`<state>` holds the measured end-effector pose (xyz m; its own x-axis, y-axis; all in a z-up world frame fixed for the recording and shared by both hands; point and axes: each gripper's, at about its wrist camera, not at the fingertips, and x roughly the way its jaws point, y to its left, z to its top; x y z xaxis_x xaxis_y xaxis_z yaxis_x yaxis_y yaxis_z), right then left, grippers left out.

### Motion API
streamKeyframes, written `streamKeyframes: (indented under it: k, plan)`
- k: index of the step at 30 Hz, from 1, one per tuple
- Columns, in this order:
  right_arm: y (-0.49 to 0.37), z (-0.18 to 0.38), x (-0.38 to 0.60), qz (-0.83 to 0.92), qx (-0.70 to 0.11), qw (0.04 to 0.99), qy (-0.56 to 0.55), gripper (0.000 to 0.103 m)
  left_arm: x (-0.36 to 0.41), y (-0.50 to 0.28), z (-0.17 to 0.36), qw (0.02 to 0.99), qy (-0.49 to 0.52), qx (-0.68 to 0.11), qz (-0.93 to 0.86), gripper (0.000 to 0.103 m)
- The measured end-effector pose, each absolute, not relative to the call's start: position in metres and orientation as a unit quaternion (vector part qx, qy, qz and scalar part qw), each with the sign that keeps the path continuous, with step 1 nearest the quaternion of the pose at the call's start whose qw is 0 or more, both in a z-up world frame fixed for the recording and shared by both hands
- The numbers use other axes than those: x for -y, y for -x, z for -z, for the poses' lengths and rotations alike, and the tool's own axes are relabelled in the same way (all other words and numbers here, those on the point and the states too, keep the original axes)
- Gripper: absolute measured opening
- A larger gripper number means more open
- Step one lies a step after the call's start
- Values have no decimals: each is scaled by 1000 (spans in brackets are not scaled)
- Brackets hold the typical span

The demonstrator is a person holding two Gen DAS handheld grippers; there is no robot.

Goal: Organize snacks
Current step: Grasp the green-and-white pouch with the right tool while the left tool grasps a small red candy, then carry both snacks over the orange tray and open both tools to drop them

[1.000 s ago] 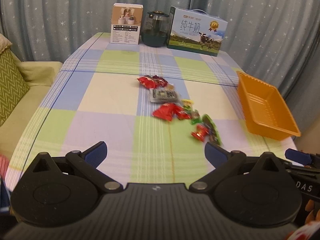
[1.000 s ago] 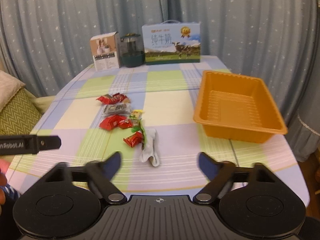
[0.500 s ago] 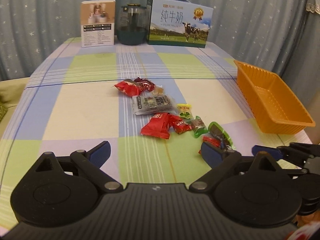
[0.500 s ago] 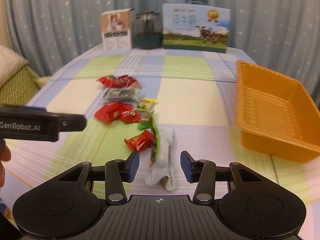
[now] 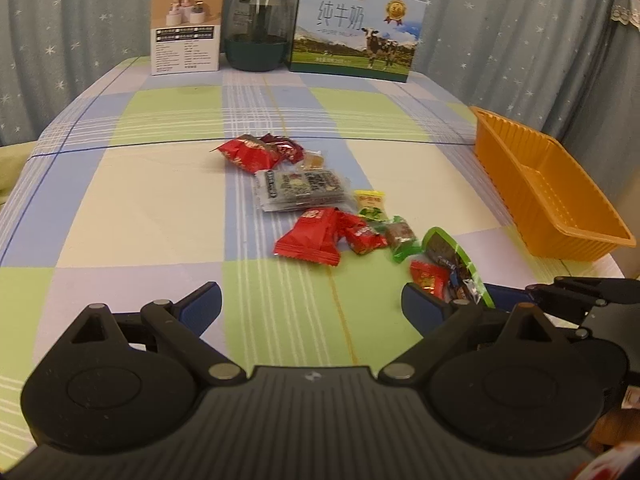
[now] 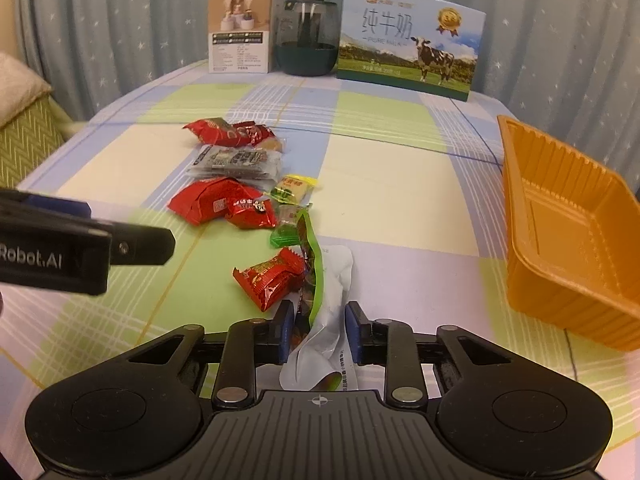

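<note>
A: Closing on the green-edged packet (image 6: 316, 292), the right gripper (image 6: 318, 330) has its jaws narrow now, with the crumpled white and green wrapper between the two blue pads. The pads seem to touch the packet on both sides, but how firmly they press I cannot tell.

B: Where does this packet lie?

A: At the near end of the row of snacks, on the checked tablecloth (image 6: 400, 184). A small red packet (image 6: 270, 278) is just beside it on the left. Farther along are a green candy (image 6: 286, 232), a yellow candy (image 6: 296, 186), two more red packets (image 6: 216, 202), a grey flat packet (image 6: 238, 162) and, farthest, a red pair (image 6: 224, 132).

B: And the left gripper?

A: The left gripper (image 5: 310, 304) is wide, nothing between its fingers, above the tablecloth to the left of the near snacks. In the right wrist view its body comes in from the left edge.

B: What stands around?

A: The orange tray (image 6: 568, 240) is on the right side of the table, well apart from the snacks. At the far edge stand a small box (image 6: 240, 40), a dark glass jar (image 6: 306, 38) and a milk carton (image 6: 408, 44), before a starred curtain (image 6: 120, 20).
</note>
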<state>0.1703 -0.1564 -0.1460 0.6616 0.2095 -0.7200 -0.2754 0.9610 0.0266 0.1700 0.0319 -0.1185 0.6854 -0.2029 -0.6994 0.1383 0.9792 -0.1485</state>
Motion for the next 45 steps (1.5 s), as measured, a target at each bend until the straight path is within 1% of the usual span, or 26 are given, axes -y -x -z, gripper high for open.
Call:
streamKeyframes:
  k: [2, 11, 13, 14, 16, 18, 21, 23, 25, 28, 34, 45]
  plan:
    - [-170, 143, 165, -128, -391, 911, 19, 27, -29, -170, 118, 917, 42, -383, 105, 94]
    - [-160, 134, 205, -87, -397, 913, -30, 27, 8, -178, 122, 910, 10, -376, 175, 76]
    - [-159, 133, 213, -77, -397, 914, -36, 27, 16, -181, 125, 906, 1, -379, 186, 63]
    - [-158, 133, 216, -73, -397, 914, -39, 27, 22, -182, 127, 904, -8, -381, 191, 59]
    - [-156, 132, 220, -69, -396, 914, -44, 27, 31, -184, 131, 902, -23, -382, 199, 49]
    - [-156, 132, 221, -69, -397, 914, -46, 27, 40, -186, 134, 902, -40, -380, 201, 43]
    - [-156, 132, 222, -69, -399, 913, -49, 27, 51, -189, 139, 900, -61, -381, 204, 37]
    - [-156, 132, 223, -68, -399, 913, -51, 27, 56, -192, 142, 898, -71, -382, 204, 32]
    - [-157, 132, 222, -68, -400, 913, -54, 27, 61, -193, 145, 897, -84, -382, 205, 22]
    - [-158, 132, 222, -69, -401, 912, -59, 27, 62, -192, 146, 897, -89, -383, 203, 20]
    - [-156, 124, 221, -84, -398, 910, -75, 27, 58, -181, 136, 899, -84, -384, 193, 20]
    - [-145, 81, 226, -88, -355, 927, -82, 27, 55, -163, 76, 918, -36, -347, 188, 20]
